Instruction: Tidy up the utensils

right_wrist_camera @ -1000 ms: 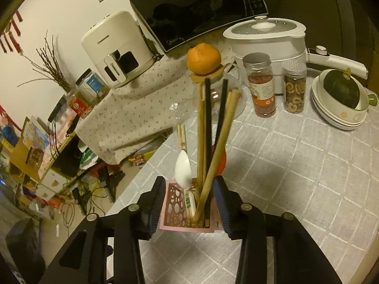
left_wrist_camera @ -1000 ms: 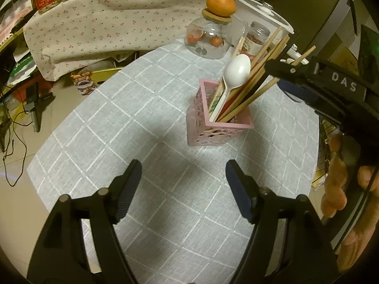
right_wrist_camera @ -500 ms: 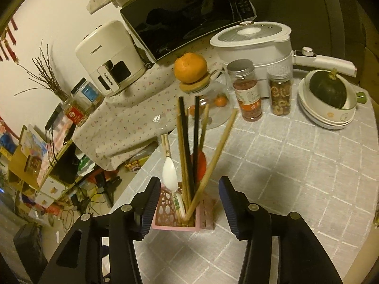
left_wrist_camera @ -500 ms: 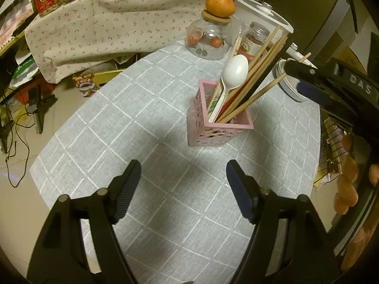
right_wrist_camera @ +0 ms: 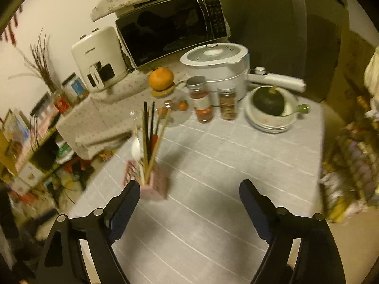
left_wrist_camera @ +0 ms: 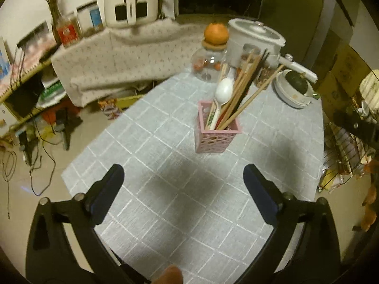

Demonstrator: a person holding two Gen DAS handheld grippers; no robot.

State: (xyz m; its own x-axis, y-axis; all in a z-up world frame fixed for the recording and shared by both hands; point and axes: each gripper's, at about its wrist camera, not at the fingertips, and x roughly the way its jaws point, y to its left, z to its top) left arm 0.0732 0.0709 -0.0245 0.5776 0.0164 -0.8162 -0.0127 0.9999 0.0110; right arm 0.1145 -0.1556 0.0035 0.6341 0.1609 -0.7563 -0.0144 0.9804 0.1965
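Note:
A pink perforated holder (left_wrist_camera: 216, 138) stands on the grey checked tablecloth (left_wrist_camera: 165, 189). It holds a white spoon (left_wrist_camera: 223, 92) and several wooden and dark chopsticks (left_wrist_camera: 246, 87), all leaning right. My left gripper (left_wrist_camera: 183, 179) is open and empty, well short of the holder. In the right wrist view the holder (right_wrist_camera: 151, 181) with its chopsticks (right_wrist_camera: 149, 130) stands just beyond my left fingertip (right_wrist_camera: 129, 195). My right gripper (right_wrist_camera: 189, 193) is wide open and empty above the cloth.
At the back of the table stand a glass jar topped with an orange (right_wrist_camera: 161, 79), two spice jars (right_wrist_camera: 202, 99), a white cooker (right_wrist_camera: 215, 64) and a bowl with a green squash (right_wrist_camera: 268, 104). The table edge drops to a cluttered floor (left_wrist_camera: 47, 130) on the left.
My right gripper has opened wide, let go of the chopsticks and pulled back and right from the holder. My left gripper has drawn back too; the right gripper has left its view.

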